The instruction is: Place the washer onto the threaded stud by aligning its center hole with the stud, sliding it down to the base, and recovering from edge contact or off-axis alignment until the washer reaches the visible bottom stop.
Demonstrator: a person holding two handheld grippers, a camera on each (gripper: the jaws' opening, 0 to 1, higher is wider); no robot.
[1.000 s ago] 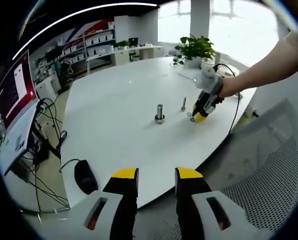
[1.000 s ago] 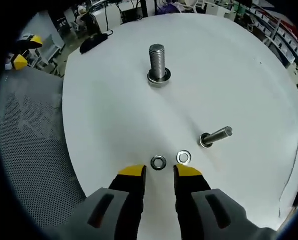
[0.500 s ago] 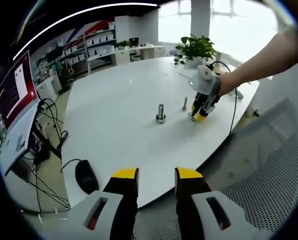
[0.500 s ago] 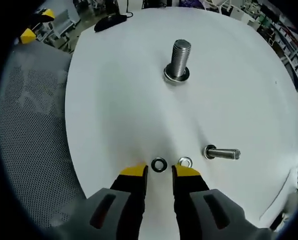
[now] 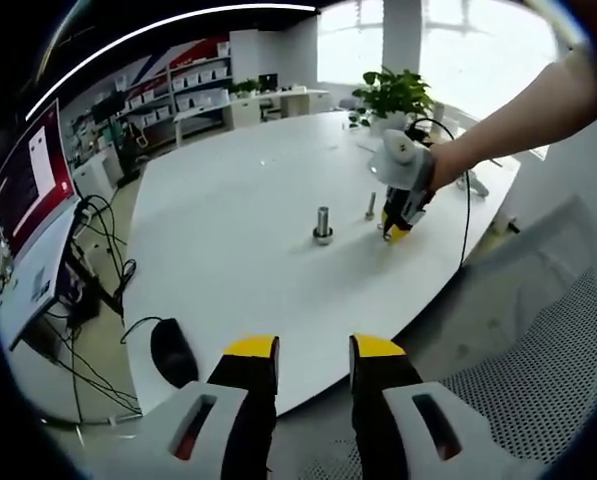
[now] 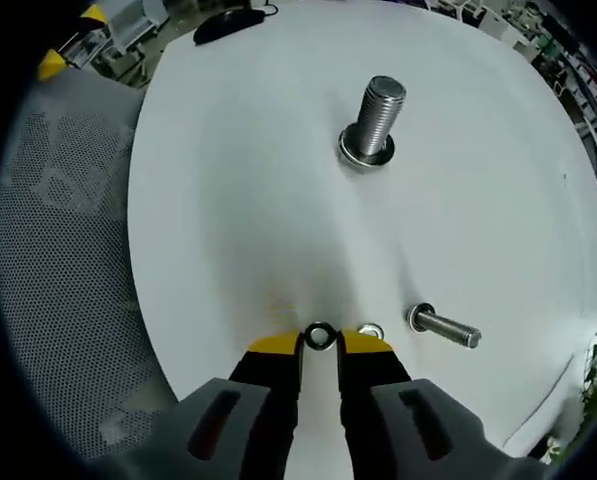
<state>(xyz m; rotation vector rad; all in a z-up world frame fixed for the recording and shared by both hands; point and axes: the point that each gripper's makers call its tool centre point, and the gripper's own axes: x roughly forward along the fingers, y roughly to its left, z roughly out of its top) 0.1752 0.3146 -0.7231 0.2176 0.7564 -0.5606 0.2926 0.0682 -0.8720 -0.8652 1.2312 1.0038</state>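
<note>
Right gripper view: the right hand-held gripper [image 6: 319, 345] is lowered to the white round bench [image 6: 228, 180] near its edge, its yellow-tipped jaws narrowly apart with a small dark steel washer [image 6: 319, 336] lying flat on the bench right at the tips, between them; whether the jaws actually press it I cannot tell. A second, brighter steel washer [image 6: 370, 331] lies just beside the jaw tip on the other side. Close by, a smaller silver bolt [image 6: 444, 327] stands on its head on the bench. Further in toward the middle of the bench, the thick threaded steel stud [image 6: 376, 120] stands upright on its wide base, well apart from both washers. A grey mesh chair back [image 6: 58, 260] sits past the bench edge.

In the left gripper view, the left hand-held gripper [image 5: 313, 352] hangs off the near edge of the bench, jaws apart and empty. A person's arm [image 5: 518, 120] reaches in to the right hand-held gripper, beside the stud. A black computer mouse [image 5: 173, 352] rests at the near edge.
</note>
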